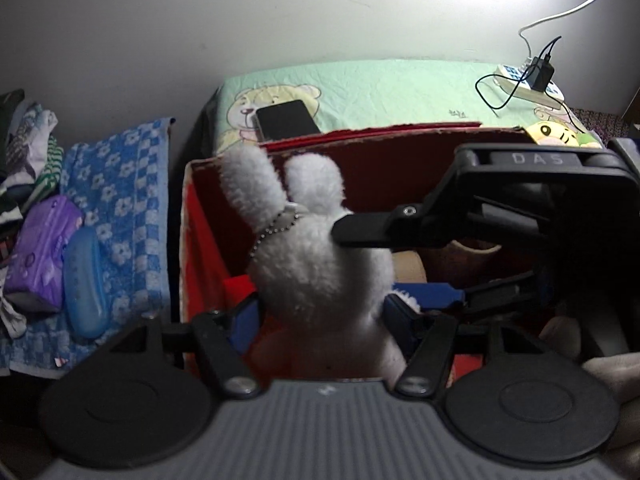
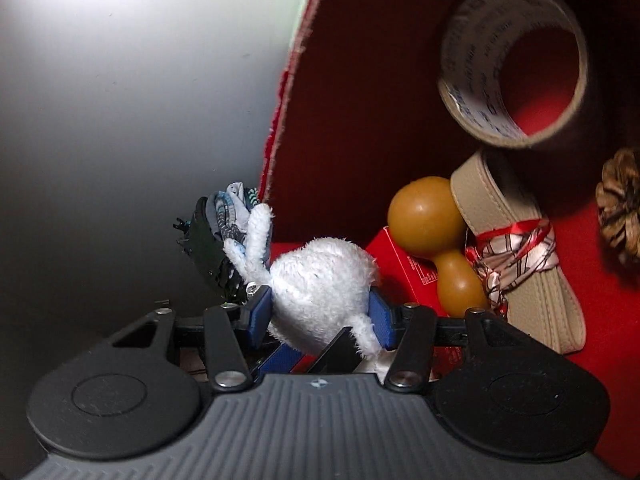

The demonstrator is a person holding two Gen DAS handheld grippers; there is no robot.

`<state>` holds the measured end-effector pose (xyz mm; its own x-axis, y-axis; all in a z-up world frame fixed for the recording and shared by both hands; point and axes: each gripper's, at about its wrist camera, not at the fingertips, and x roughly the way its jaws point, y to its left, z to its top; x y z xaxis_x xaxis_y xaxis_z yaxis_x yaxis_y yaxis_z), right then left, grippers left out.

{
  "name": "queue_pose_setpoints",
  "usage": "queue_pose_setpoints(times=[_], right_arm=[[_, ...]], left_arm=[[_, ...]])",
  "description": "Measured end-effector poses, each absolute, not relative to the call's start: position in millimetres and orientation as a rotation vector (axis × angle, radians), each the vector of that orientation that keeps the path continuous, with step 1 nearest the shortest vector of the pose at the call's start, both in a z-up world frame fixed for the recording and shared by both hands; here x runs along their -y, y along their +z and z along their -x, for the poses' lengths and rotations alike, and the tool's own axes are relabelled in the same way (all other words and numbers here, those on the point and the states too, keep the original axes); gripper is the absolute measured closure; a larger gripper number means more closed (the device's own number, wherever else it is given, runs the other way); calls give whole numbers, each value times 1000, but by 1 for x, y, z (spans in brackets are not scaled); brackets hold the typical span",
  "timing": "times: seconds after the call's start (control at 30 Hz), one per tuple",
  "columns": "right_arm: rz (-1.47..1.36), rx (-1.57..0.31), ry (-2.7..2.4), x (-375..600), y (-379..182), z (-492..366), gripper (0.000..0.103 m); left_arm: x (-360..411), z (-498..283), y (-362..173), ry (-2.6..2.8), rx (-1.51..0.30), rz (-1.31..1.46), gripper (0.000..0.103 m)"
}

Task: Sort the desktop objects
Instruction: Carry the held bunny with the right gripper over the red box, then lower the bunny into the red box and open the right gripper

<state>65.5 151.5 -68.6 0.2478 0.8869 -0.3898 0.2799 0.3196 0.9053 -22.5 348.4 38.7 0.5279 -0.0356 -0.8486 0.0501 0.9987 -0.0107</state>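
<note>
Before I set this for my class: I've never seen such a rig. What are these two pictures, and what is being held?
There is no robot. A person carries two hand-held two-finger grippers, each with a camera looking along its fingers. One picture comes from the left gripper, the other from the right gripper. Both clamp the same white plush rabbit at an open red cardboard box. Inside lie a cardboard tape roll, a glossy brown gourd, a beige rolled strap tied with ribbon, and a pine cone. Behind, a black phone lies on a green bedsheet.
</note>
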Motion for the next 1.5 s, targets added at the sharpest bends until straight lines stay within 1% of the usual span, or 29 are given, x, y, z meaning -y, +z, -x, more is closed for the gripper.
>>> queue_pose_setpoints(times=[0.2, 0.3, 0.37, 0.5, 0.6, 0.67, 0.7, 0.73, 0.77, 0.83, 0.87, 0.97, 1.03, 1.17, 1.23, 1.33, 1.4, 1.5], right_arm=[[-1193, -1365, 548, -169, -81, -71, 46], [-1129, -1351, 564, -174, -77, -77, 45], [-1091, -1336, 580, -174, -72, -82, 39], [-1042, -1270, 633, -162, -56, -88, 39], [-920, -1208, 605, -152, -39, -89, 45], [-775, -1178, 561, -153, -21, -81, 55], [-737, -1175, 547, -154, -19, -82, 63], [-701, -1181, 533, -150, -18, -79, 69], [-686, -1196, 525, -151, -22, -81, 73], [-662, -1236, 517, -158, -34, -81, 77], [-644, -1251, 526, -166, -42, -82, 77], [-631, -1280, 586, -183, -51, -81, 78], [-637, -1293, 639, -197, -52, -78, 78], [-601, -1318, 668, -213, -52, -76, 78], [-596, -1321, 664, -212, -50, -76, 78], [-603, -1323, 658, -201, -49, -75, 77], [-593, -1327, 641, -196, -49, -75, 76], [-592, -1321, 626, -187, -47, -73, 76]], left_arm=[[-361, 18, 40, -40, -1021, -3, 37], [-367, 20, 39, -53, -1024, 16, 36], [-369, 22, 40, -63, -1025, 31, 36], [-372, 29, 42, -73, -1015, 48, 36], [-373, 36, 45, -76, -1000, 69, 37], [-375, 39, 47, -85, -995, 89, 37], [-376, 41, 48, -93, -992, 104, 37], [-377, 43, 49, -101, -988, 119, 37], [-378, 45, 50, -105, -982, 128, 37], [-379, 48, 53, -102, -963, 135, 37], [-379, 50, 54, -103, -954, 137, 37], [-380, 51, 52, -130, -957, 159, 24], [-377, 52, 50, -130, -959, 148, 24], [-374, 53, 49, -93, -951, 97, 26], [-372, 51, 46, -80, -960, 87, 31], [-367, 50, 43, -71, -958, 53, 35], [-366, 48, 39, -59, -976, 54, 43], [-367, 48, 36, -29, -974, 27, 46]])
